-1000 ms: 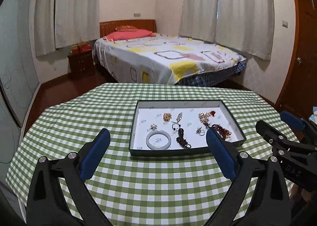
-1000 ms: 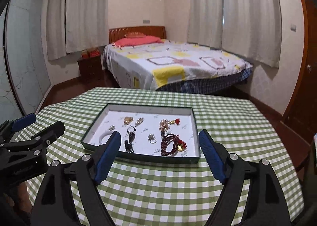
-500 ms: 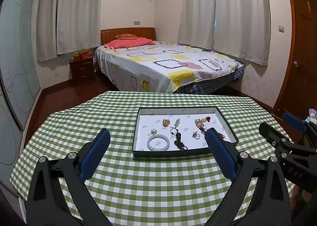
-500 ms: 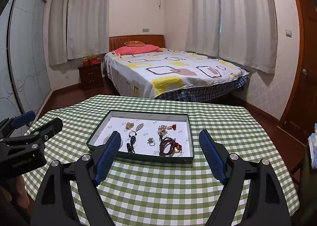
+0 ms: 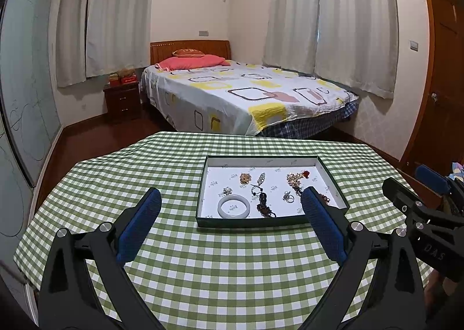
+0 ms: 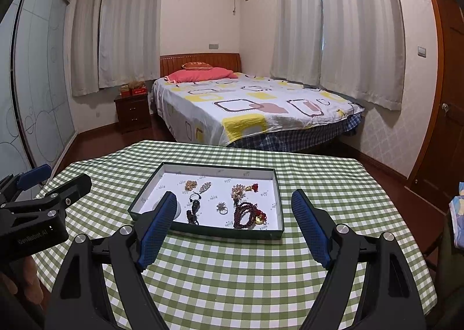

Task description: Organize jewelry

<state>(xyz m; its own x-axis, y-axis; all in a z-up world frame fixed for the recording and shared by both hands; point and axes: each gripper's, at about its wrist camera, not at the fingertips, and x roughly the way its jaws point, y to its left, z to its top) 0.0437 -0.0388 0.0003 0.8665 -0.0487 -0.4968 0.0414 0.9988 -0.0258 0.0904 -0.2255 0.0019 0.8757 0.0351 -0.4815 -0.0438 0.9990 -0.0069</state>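
Covering the table, green checked cloth [image 5: 232,257] faces a bed [image 5: 246,98].

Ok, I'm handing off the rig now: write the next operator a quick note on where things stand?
Left gripper: open, empty, above the cloth.
Right gripper: open, empty, beside it.
Tray sits on the table. Inside it: white bangle, ring, dark bead bracelet, gold pieces, all loose and mixed.
Done: nothing visibly sorted.
Left: all the jewelry still needs organizing.
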